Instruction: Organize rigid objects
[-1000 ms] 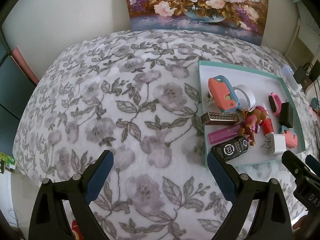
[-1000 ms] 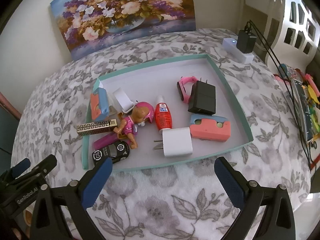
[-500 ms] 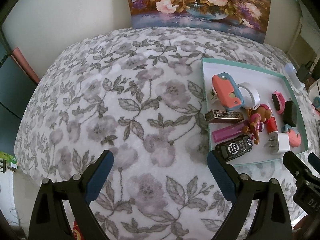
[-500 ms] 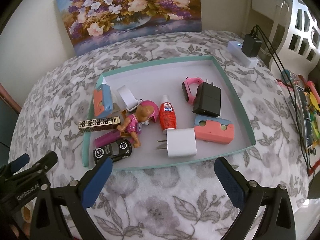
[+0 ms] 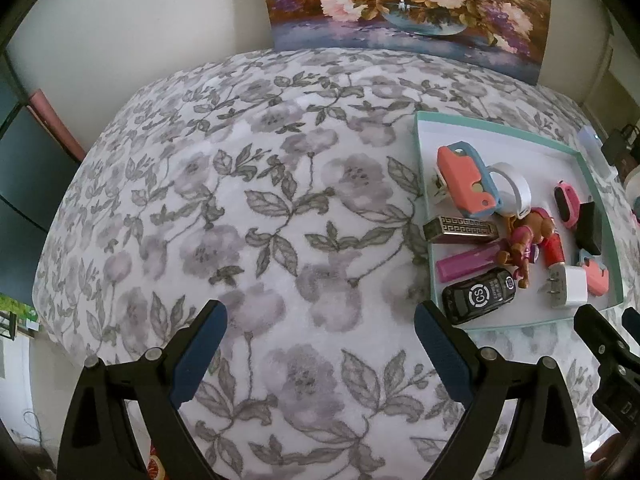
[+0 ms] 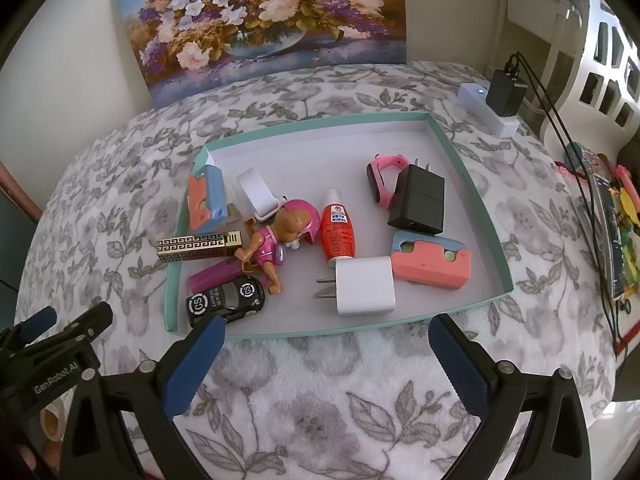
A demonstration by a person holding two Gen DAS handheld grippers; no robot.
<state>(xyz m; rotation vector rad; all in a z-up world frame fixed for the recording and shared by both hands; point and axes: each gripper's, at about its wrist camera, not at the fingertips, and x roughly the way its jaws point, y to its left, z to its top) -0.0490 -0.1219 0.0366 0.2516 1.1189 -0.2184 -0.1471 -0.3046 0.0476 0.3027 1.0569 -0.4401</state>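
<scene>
Since 1.0 s ago both views have eased back slightly: the tray (image 6: 472,196) sits a little farther from each tool, contents unshifted. Right tool (image 6: 326,350): fingers wide apart, empty, hovering over the floral bed cover (image 6: 320,400) just short of the tray's near rim. Left tool (image 5: 320,332): also spread, empty, over open cover with the tray to its right. Nearest in the tray: black toy car (image 6: 226,300) at the near-left corner, white plug (image 6: 366,290) mid-front, coral-and-blue block (image 6: 430,264) to its right. Behind: gold patterned bar (image 6: 196,248) overhanging the left rim, pup figure (image 6: 280,240), red bottle (image 6: 337,234), black adapter (image 6: 418,202), pink watch (image 6: 380,174). Far half of the tray bare. Flower painting (image 6: 260,20) at the wall.
</scene>
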